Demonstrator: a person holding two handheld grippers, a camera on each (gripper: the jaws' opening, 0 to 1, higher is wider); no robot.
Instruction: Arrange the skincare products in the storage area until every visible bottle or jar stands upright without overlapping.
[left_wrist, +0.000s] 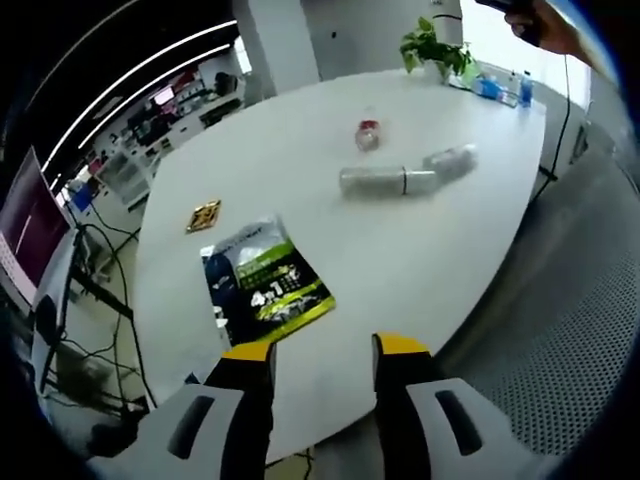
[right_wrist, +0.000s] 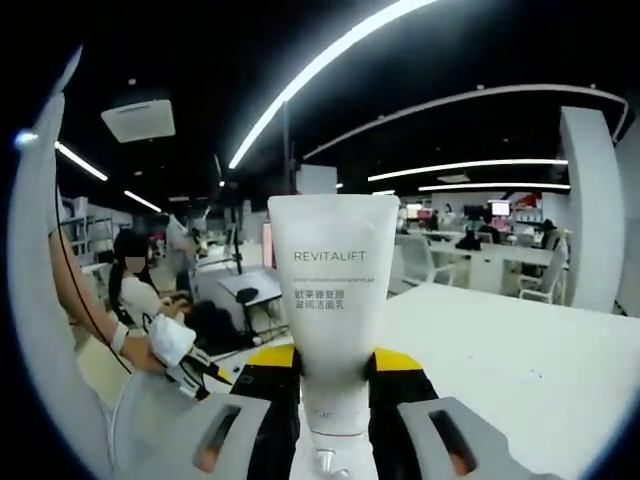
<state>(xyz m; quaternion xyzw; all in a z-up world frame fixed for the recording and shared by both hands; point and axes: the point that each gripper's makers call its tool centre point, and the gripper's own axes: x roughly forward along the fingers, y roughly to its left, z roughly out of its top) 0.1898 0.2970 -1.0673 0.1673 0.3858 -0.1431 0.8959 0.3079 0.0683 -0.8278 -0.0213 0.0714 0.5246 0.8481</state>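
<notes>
The right gripper (right_wrist: 335, 375) pinches a white tube (right_wrist: 334, 300) marked REVITALIFT, held up above the white table (right_wrist: 520, 350), crimped end up, cap down between the jaws; the step in hand looks like carrying it to a standing spot. The left gripper (left_wrist: 322, 362) hangs spread and empty over the table edge, near a dark green packet (left_wrist: 262, 278); farther off, clear bottles (left_wrist: 400, 178) lie on their sides (one small red-capped item (left_wrist: 367, 132) beyond them). Next, I judge, the tube wants setting cap-down on bare table, clear of the others.
</notes>
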